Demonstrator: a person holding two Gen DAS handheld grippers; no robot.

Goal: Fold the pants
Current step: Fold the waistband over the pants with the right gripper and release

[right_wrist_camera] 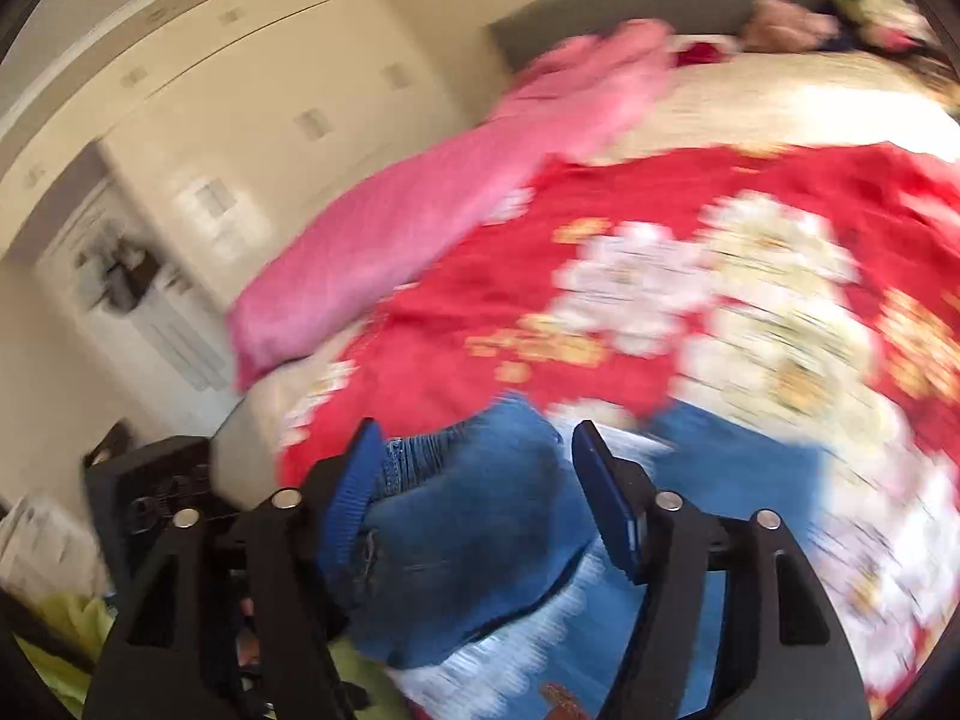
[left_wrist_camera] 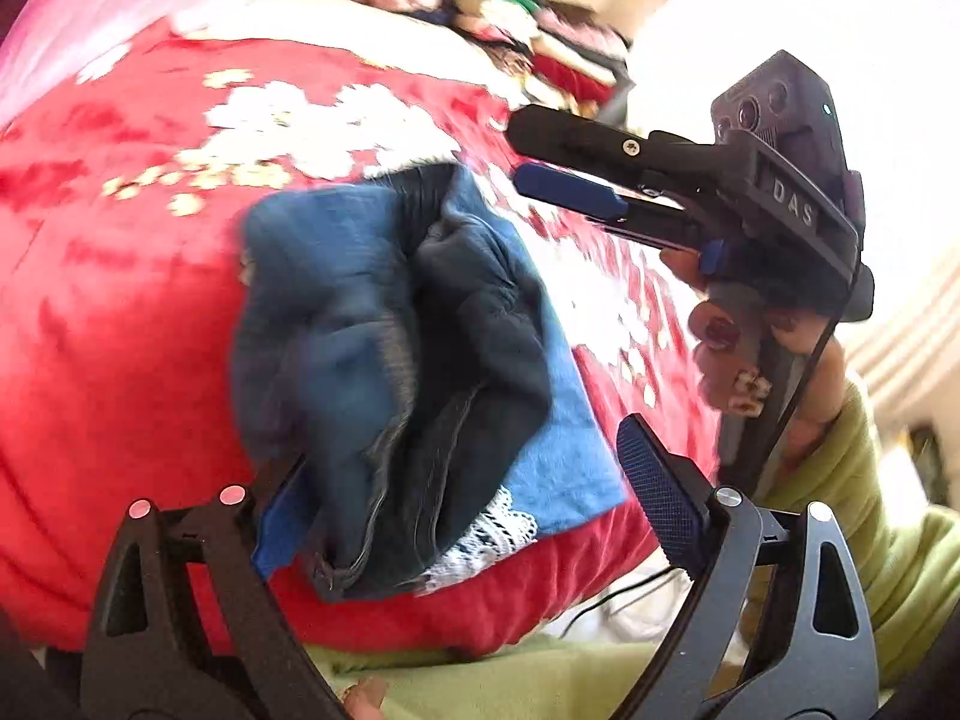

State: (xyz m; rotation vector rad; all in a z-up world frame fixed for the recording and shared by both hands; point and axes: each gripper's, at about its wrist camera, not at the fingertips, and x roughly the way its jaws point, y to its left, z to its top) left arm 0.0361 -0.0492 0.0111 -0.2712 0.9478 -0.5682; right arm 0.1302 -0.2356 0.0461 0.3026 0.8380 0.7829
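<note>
Blue jeans (left_wrist_camera: pixel 390 360) lie bunched in a crumpled heap on the bed, dark inner folds showing. My left gripper (left_wrist_camera: pixel 474 510) hovers over the heap's near end and is open wide; its left pad (left_wrist_camera: pixel 282 516) is beside the denim and its right pad (left_wrist_camera: pixel 660 498) is well clear of it. My right gripper (left_wrist_camera: pixel 519 151) is off the jeans to the upper right, held by a hand (left_wrist_camera: pixel 720 348). In the blurred right wrist view my right gripper (right_wrist_camera: pixel 480 480) is open, and the jeans (right_wrist_camera: pixel 468 540) show between and behind its fingers without being pinched.
A red floral blanket (left_wrist_camera: pixel 120 300) covers the bed. A light blue cloth with white lace trim (left_wrist_camera: pixel 570 450) lies under the jeans. A pink cloth (right_wrist_camera: pixel 420 210) is at the far left and a clothes pile (left_wrist_camera: pixel 540 42) at the back. A green sleeve (left_wrist_camera: pixel 870 510) is at the near right.
</note>
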